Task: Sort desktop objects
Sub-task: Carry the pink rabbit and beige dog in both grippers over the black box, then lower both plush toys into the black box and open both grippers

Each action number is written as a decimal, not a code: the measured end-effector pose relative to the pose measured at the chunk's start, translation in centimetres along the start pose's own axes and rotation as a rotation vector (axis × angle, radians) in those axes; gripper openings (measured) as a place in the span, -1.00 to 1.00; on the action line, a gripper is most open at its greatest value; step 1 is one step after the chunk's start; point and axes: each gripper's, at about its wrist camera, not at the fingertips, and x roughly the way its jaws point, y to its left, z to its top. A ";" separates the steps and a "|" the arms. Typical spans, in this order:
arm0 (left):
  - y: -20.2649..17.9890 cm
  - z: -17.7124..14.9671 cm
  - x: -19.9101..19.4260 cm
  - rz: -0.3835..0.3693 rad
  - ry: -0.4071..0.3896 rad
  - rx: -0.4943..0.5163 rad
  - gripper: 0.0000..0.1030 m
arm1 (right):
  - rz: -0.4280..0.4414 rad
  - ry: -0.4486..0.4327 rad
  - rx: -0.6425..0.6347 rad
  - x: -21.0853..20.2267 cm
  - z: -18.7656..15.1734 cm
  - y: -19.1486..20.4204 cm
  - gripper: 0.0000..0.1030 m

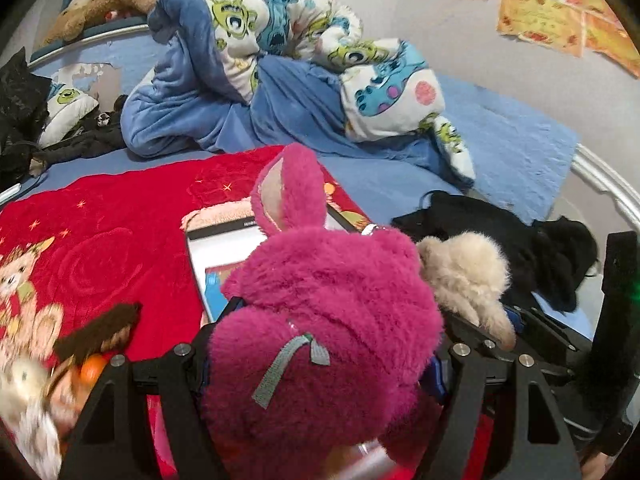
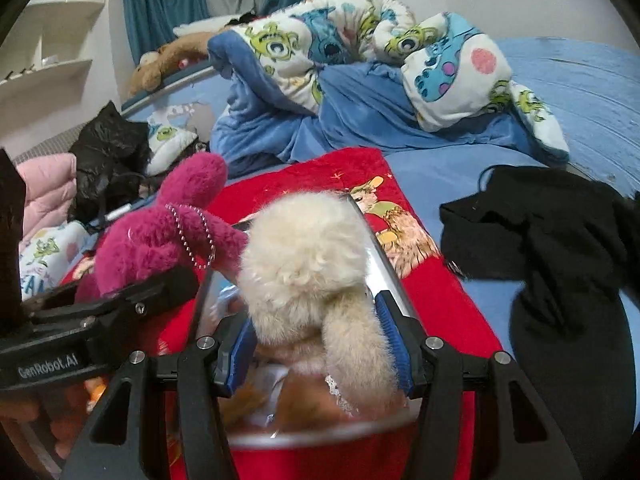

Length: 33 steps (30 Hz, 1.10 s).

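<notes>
Bedding surrounds a red blanket (image 2: 400,184). Left gripper (image 1: 320,344) clamps the pink plush (image 1: 328,300); right gripper (image 2: 316,340) clamps the cream plush (image 2: 308,264), both above a tray (image 1: 196,256). Sorting looks midway; a blurred toy (image 1: 92,336) waits at eight o'clock.

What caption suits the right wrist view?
Right gripper clamps a cream plush toy above a red blanket.

Left wrist view: pink plush (image 1: 332,320) hides left gripper (image 1: 324,344) fingertips and most of tablet (image 1: 208,256). Blurred toy (image 1: 28,400) at 8 o'clock, cut by frame edge, unidentifiable.
</notes>
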 end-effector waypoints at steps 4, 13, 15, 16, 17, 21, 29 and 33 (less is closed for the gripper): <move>0.6 2.1 5.3 0.024 0.026 0.009 0.50 | 0.024 0.066 -0.018 5.0 1.8 -1.3 0.06; 2.5 2.4 15.0 0.054 0.287 -0.027 0.52 | 0.083 0.199 -0.047 9.5 1.2 -3.4 0.07; 2.2 1.9 15.9 0.078 0.325 -0.001 0.52 | 0.079 0.192 -0.053 9.7 1.0 -3.6 0.08; 2.1 2.0 15.8 0.093 0.317 0.010 0.52 | 0.076 0.185 -0.066 9.7 0.8 -3.5 0.07; 2.0 2.1 15.7 0.107 0.305 0.019 0.52 | 0.062 0.177 -0.080 9.7 0.7 -3.4 0.07; 1.9 2.2 15.9 0.109 0.300 0.026 0.52 | 0.029 0.145 -0.097 9.7 0.0 -3.1 0.07; 2.1 1.8 14.8 0.097 0.270 0.006 0.53 | 0.113 0.126 -0.068 9.2 -0.1 -3.6 0.07; 2.4 1.8 14.5 0.095 0.257 -0.011 0.53 | 0.145 0.147 -0.084 8.8 -0.7 -3.3 0.08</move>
